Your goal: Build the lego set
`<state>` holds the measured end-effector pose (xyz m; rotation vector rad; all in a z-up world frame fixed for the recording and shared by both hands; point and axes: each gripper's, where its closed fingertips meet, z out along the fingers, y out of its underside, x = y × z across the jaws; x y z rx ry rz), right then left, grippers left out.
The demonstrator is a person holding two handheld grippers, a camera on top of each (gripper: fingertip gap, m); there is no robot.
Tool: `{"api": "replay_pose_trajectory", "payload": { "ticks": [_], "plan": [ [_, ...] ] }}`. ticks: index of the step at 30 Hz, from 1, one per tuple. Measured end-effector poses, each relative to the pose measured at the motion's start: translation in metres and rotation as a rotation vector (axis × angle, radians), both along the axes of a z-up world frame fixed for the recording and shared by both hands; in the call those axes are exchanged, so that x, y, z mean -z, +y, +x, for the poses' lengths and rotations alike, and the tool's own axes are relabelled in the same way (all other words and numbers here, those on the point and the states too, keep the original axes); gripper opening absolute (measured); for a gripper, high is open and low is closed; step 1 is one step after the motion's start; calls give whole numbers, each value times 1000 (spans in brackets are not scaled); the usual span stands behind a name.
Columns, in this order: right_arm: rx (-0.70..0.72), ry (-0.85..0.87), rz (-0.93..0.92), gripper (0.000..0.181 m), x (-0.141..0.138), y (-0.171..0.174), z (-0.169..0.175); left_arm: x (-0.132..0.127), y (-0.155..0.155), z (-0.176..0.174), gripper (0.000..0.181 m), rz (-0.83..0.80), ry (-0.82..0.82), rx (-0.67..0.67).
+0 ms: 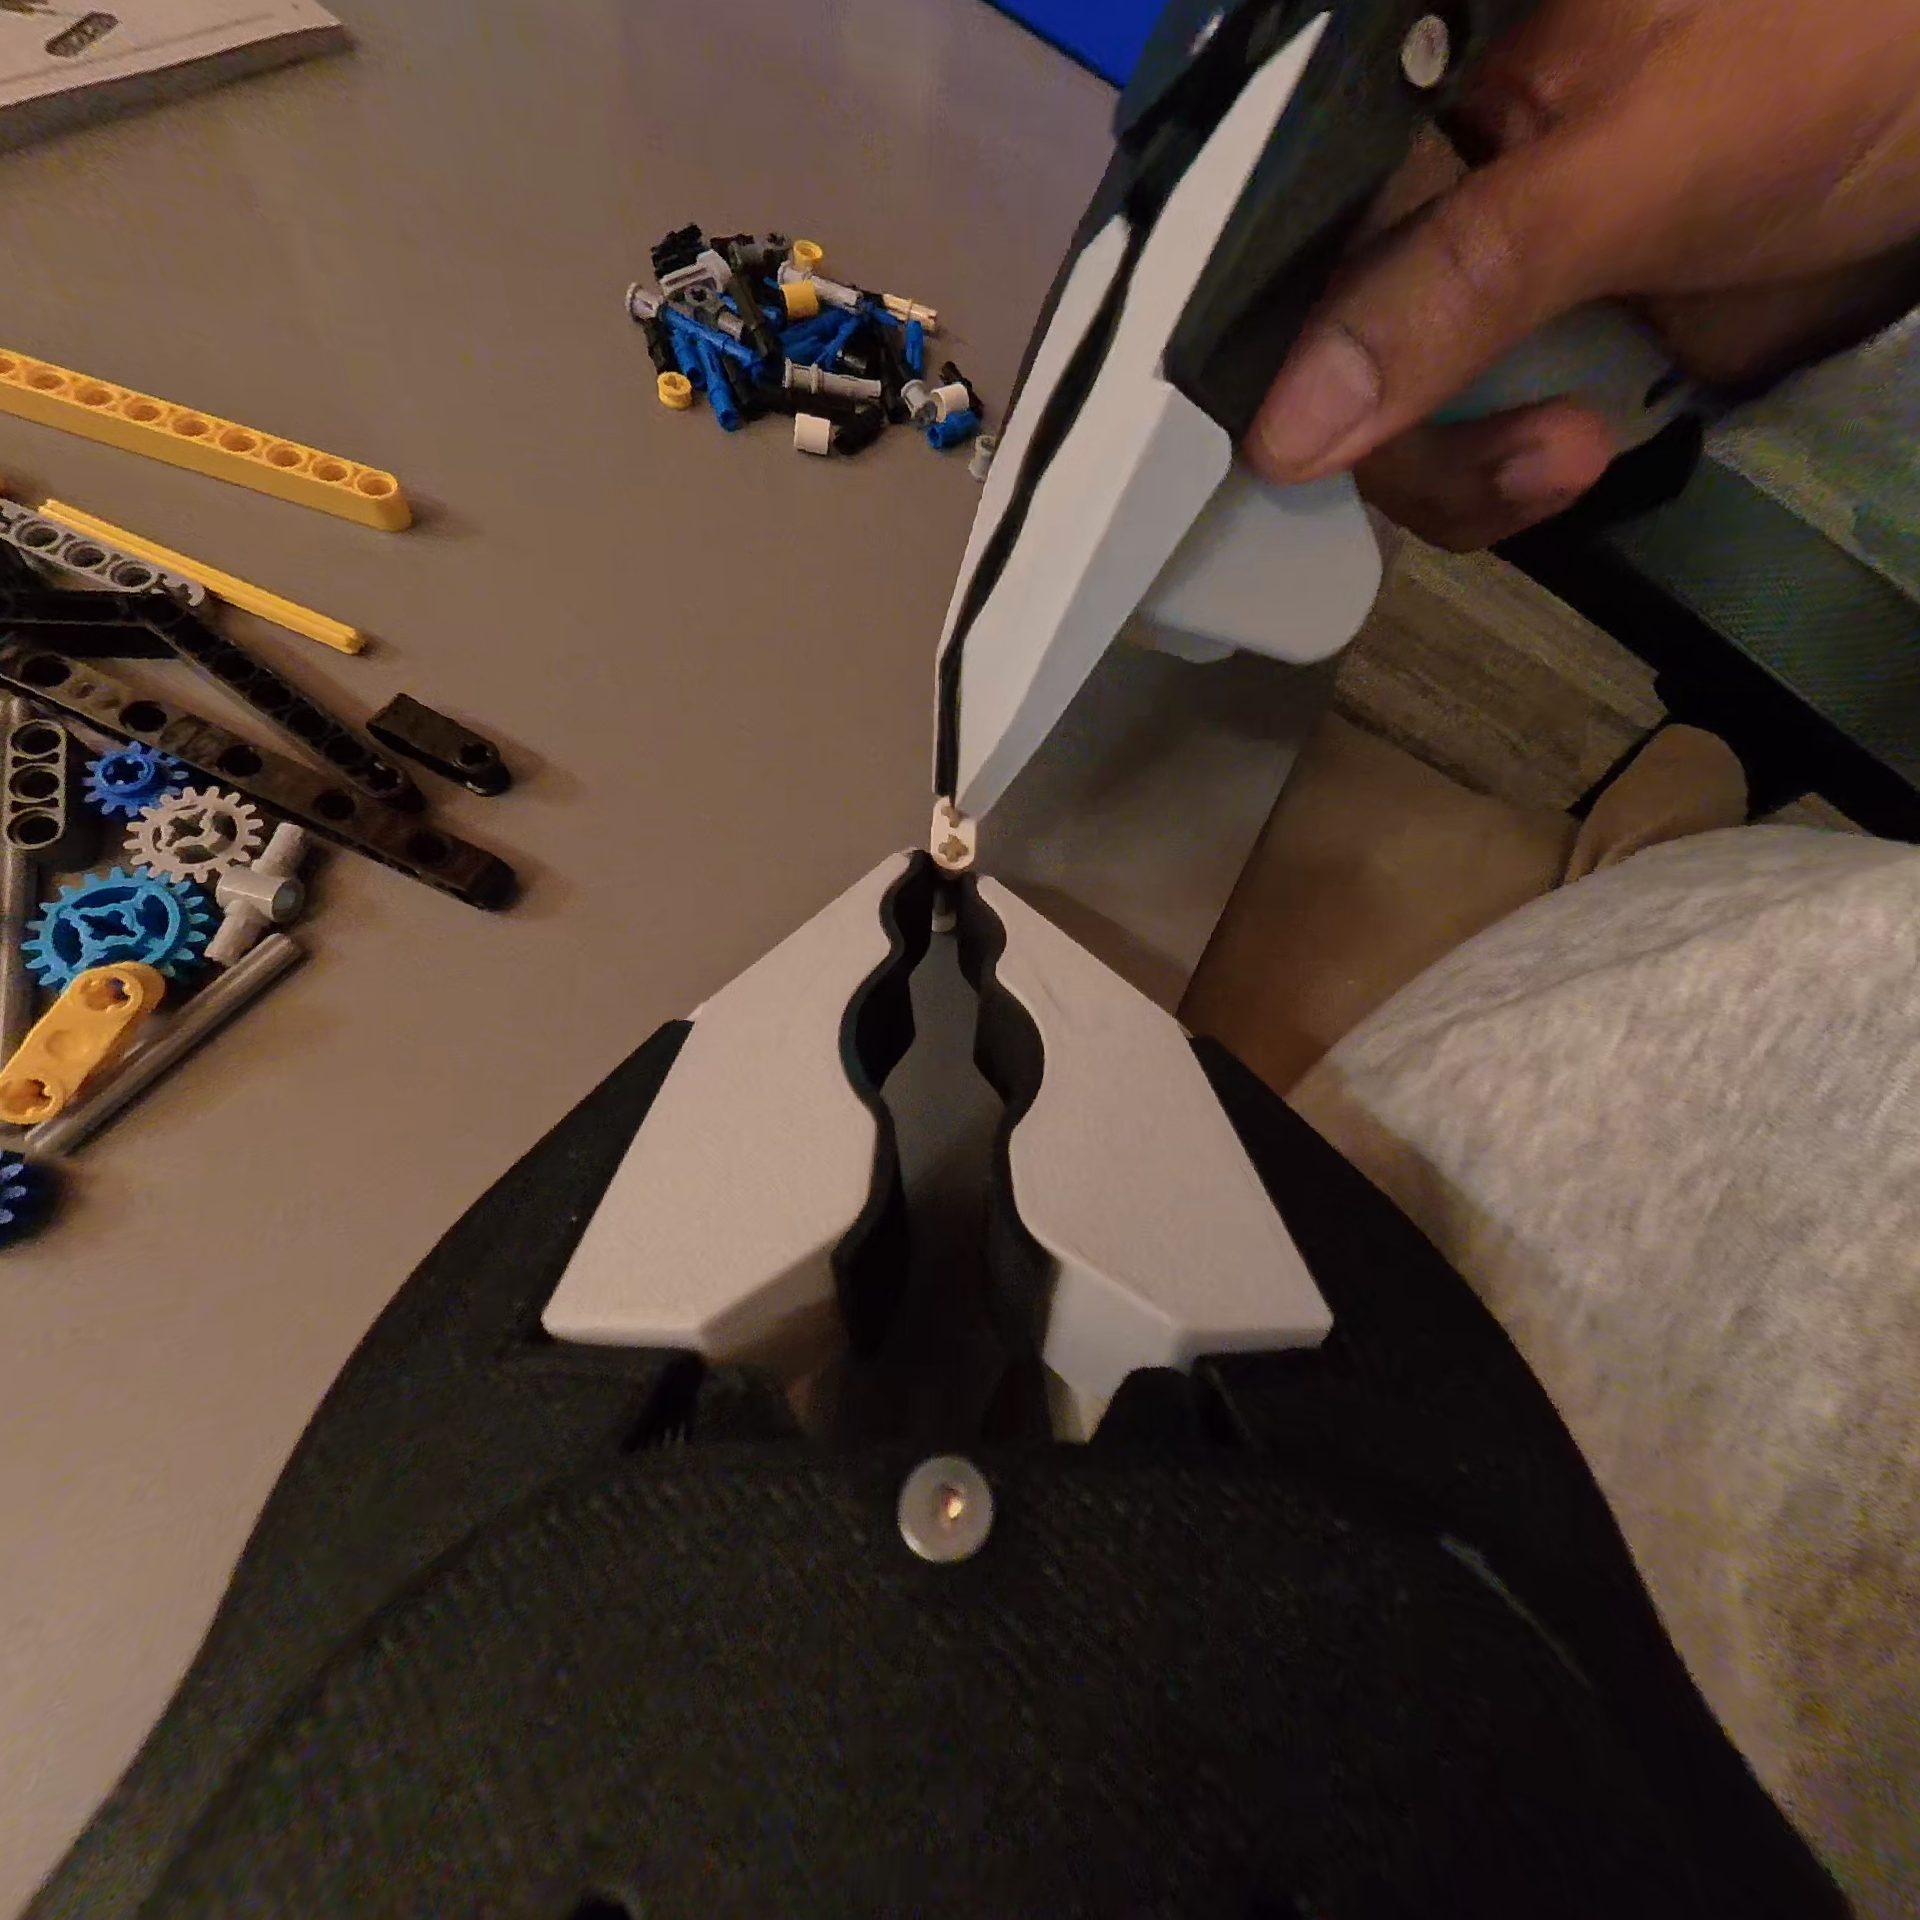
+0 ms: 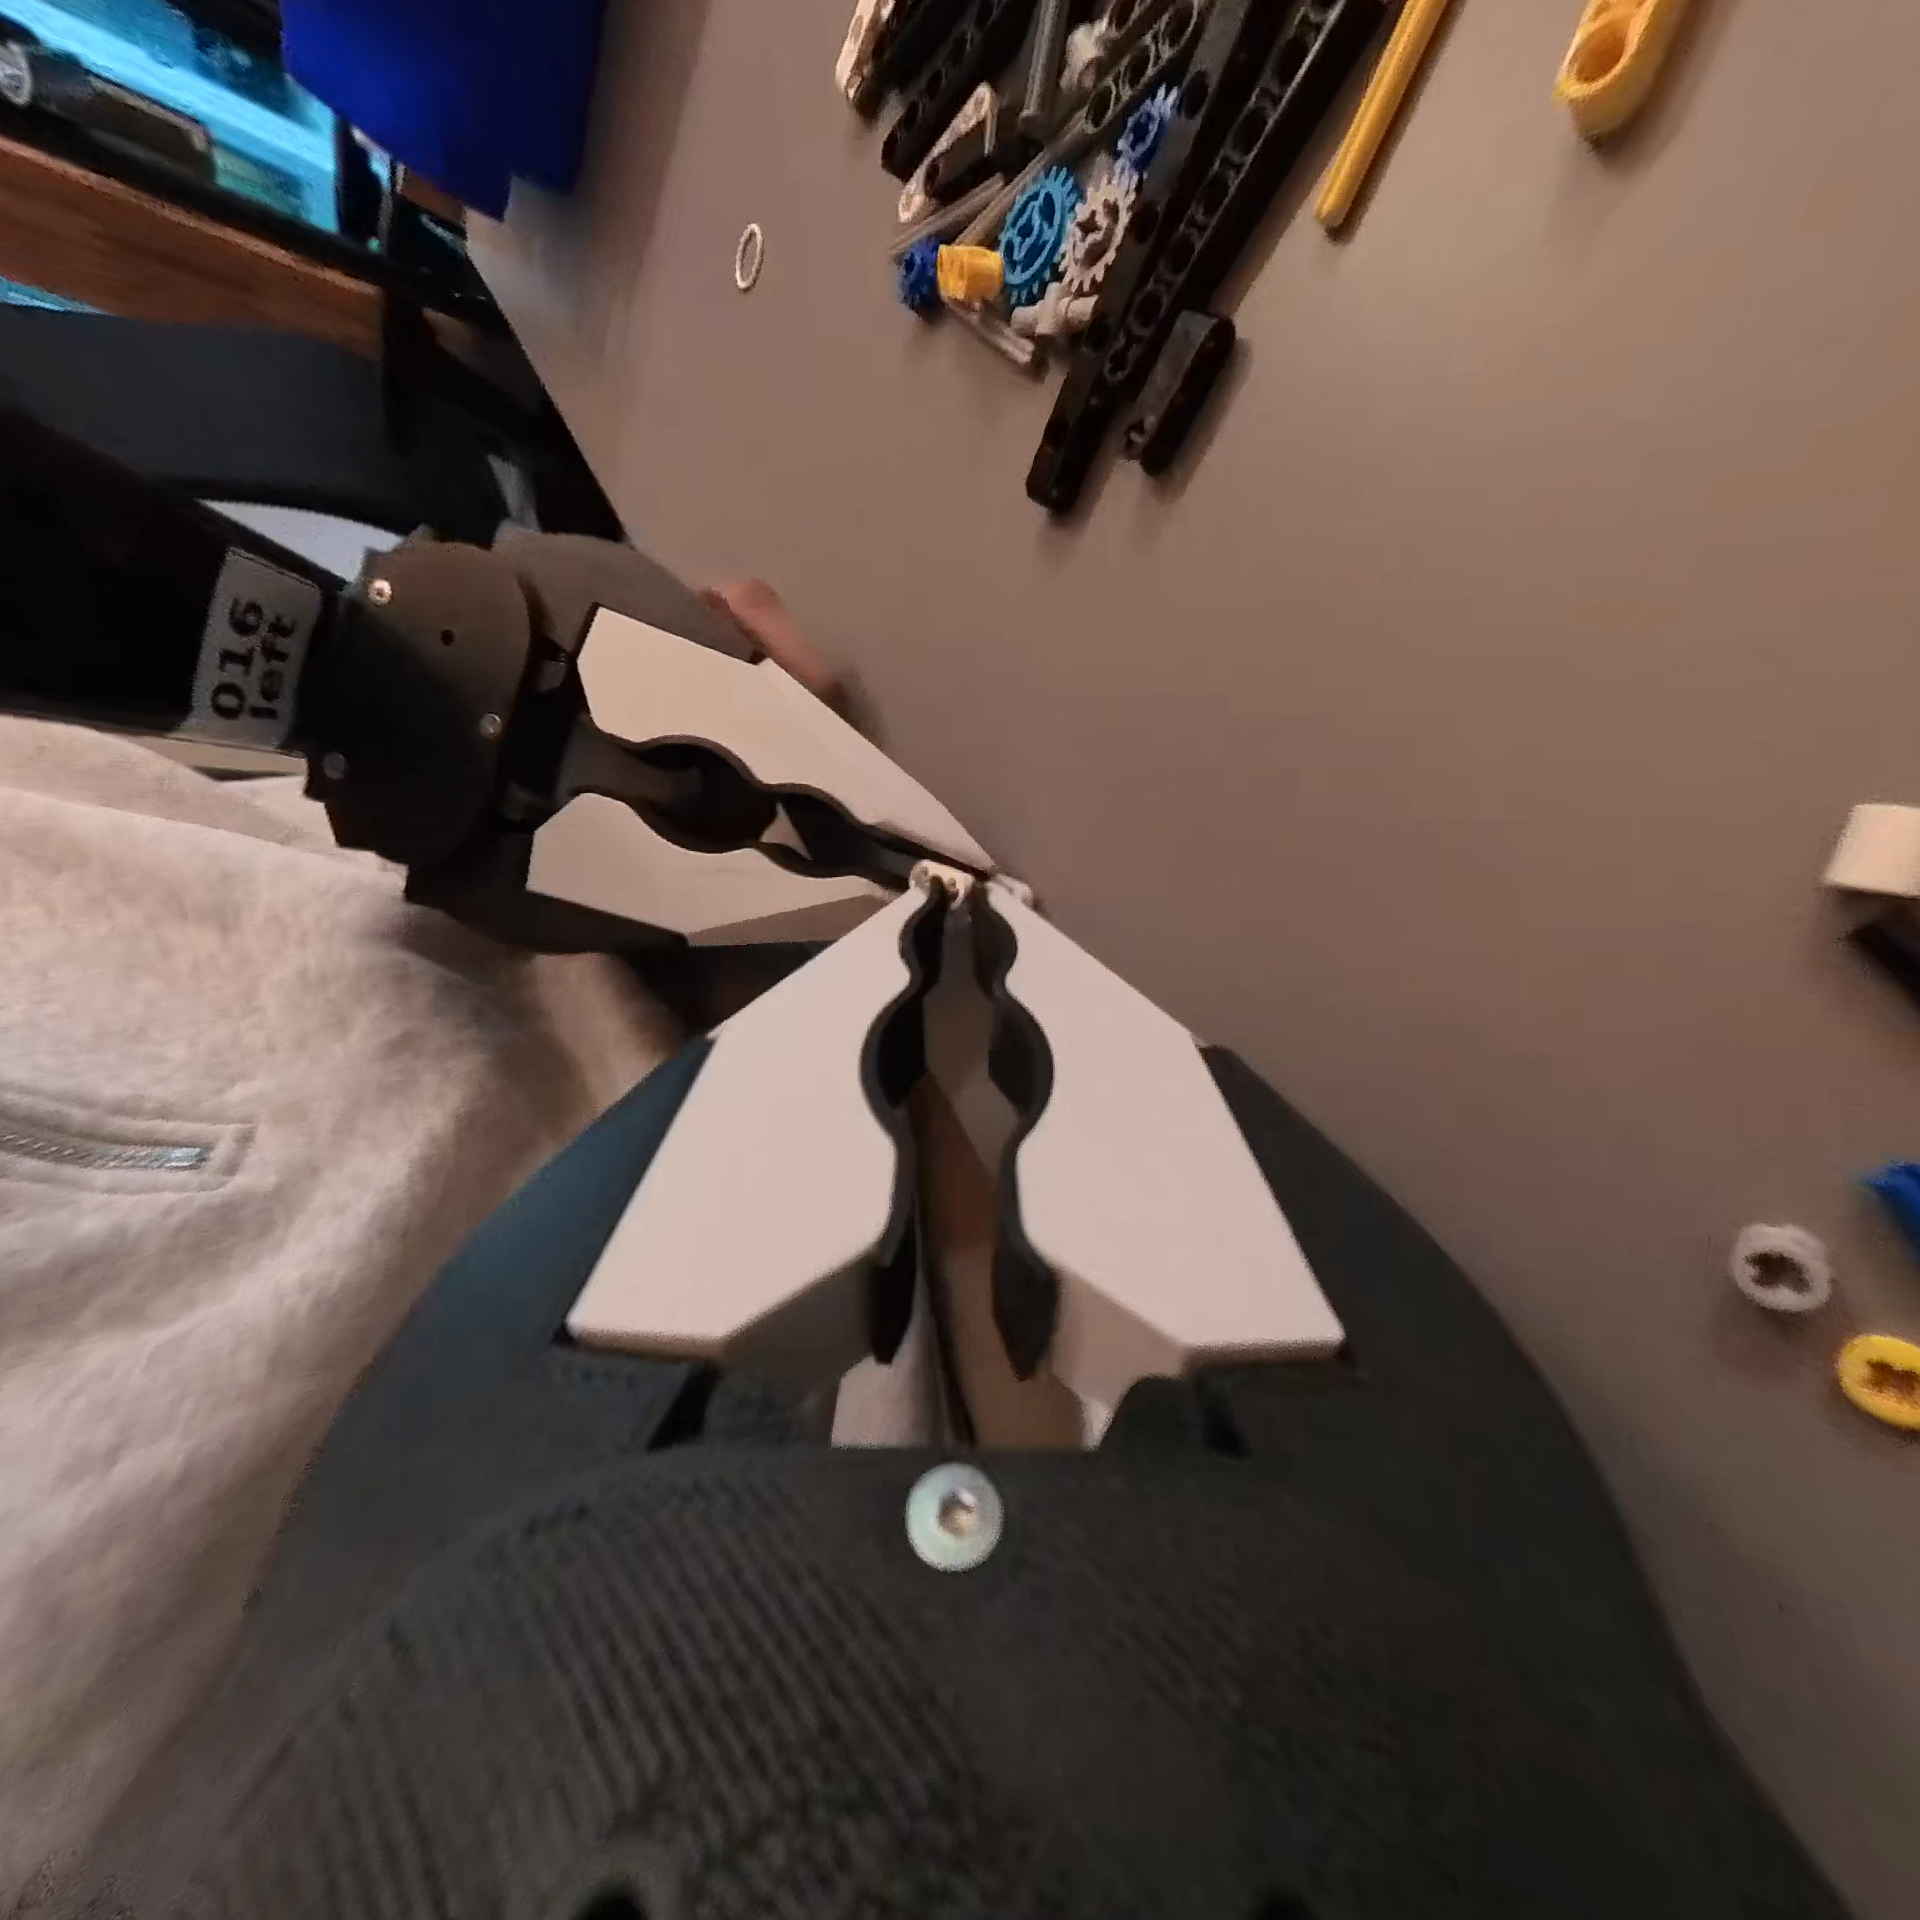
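Loose beams and gears (image 1: 156,831) lie unassembled at left, pin pile (image 1: 800,343) mid-table; left gripper (image 1: 940,883) pinches a small grey pin, right gripper (image 1: 951,805) pinches a tiny white connector (image 1: 954,834) against it, w/ tips meeting off the table edge — build looks barely begun, most pcs untouched

My left tongs (image 1: 943,871) hide most of the small grey pin (image 1: 943,918) between their tips, so I cannot tell its shape. My right tongs (image 1: 948,800) cover the upper end of the white connector (image 1: 954,837). In the right wrist view that connector (image 2: 940,881) is too small to make out. The booklet (image 1: 156,52) is cut off by the top left corner. The blue gear (image 1: 12,1195) runs off the left edge. The yellow bush (image 2: 1881,1380) is blurred and clipped at the right edge of the counter (image 2: 1455,727).
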<state>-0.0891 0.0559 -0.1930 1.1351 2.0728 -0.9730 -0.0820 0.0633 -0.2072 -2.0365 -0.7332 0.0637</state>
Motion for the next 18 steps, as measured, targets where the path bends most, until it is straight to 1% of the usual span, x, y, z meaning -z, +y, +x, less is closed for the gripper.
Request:
{"api": "replay_pose_trajectory", "payload": {
  "ticks": [2,5,9,12,18],
  "plan": [
    [-31,-19,15,3,1,0,1,0,0,0,5,-5,7,2],
    [-92,7,100,4,1,0,1,0,0,0,5,-11,20,5],
    [-121,58,217,12,6,-4,6,1,0,0,5,-35,60,11],
    [-87,88,270,9,4,-2,5,1,1,0,5,-39,71,14],
    [7,4,231,9,3,-1,5,0,1,2,5,-22,49,26]
  ]
}}
